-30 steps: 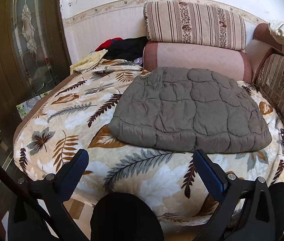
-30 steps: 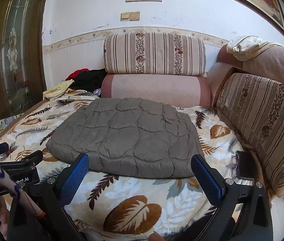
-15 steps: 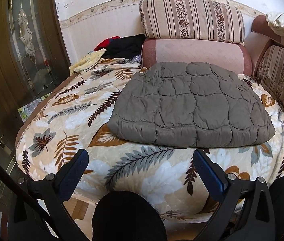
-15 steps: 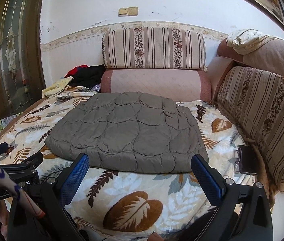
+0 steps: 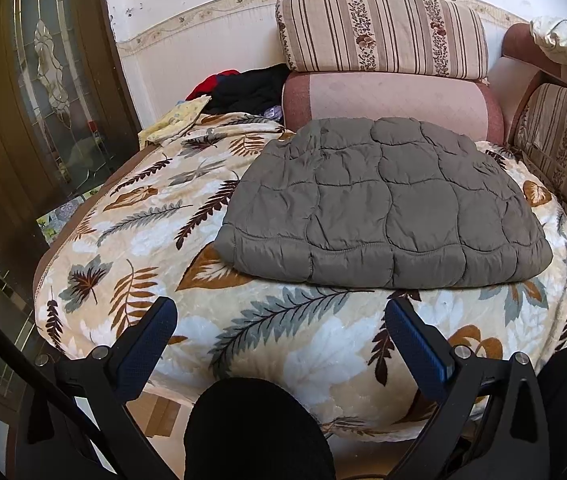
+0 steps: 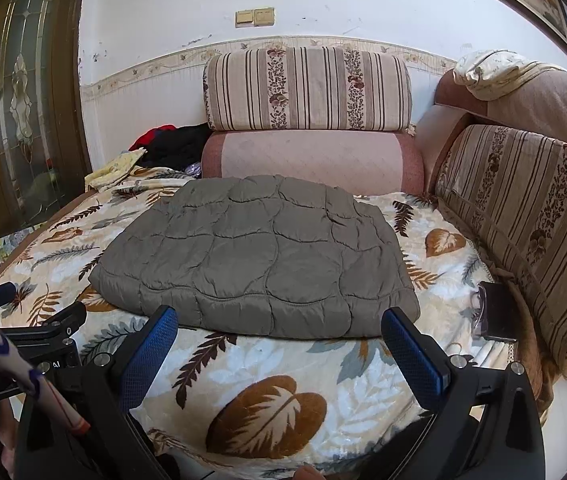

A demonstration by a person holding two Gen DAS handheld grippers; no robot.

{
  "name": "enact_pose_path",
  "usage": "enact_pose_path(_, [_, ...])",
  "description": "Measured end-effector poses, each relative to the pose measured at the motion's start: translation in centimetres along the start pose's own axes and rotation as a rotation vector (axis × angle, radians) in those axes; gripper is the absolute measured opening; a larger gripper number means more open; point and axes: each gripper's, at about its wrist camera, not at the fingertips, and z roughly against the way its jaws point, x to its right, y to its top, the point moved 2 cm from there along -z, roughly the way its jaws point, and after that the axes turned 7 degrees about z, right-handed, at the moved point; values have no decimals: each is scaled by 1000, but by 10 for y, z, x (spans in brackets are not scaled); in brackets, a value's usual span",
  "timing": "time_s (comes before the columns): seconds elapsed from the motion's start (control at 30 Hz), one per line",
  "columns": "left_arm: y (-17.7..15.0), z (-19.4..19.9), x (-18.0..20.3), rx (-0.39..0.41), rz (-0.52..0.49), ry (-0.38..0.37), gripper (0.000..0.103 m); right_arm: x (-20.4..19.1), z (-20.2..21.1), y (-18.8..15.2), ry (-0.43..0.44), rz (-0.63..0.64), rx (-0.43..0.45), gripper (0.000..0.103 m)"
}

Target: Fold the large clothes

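Folded grey quilted coat (image 5: 383, 204) beyond both gaping jaws, untouched

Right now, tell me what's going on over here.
A person holds a gripper in each hand at the near edge of a sofa covered by a leaf-print blanket. A gray quilted jacket lies on it in a flat, compact bundle, apparently folded. The left hand-held gripper and the right hand-held gripper are both open, short of the jacket, touching nothing. Other clothes are heaped in the far corner.
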Motion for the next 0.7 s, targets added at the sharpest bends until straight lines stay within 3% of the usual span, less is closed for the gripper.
enact_pose_path(0.7, [-3, -1, 1, -4, -10, -1, 103, -1, -3, -2, 3, 0, -13, 103])
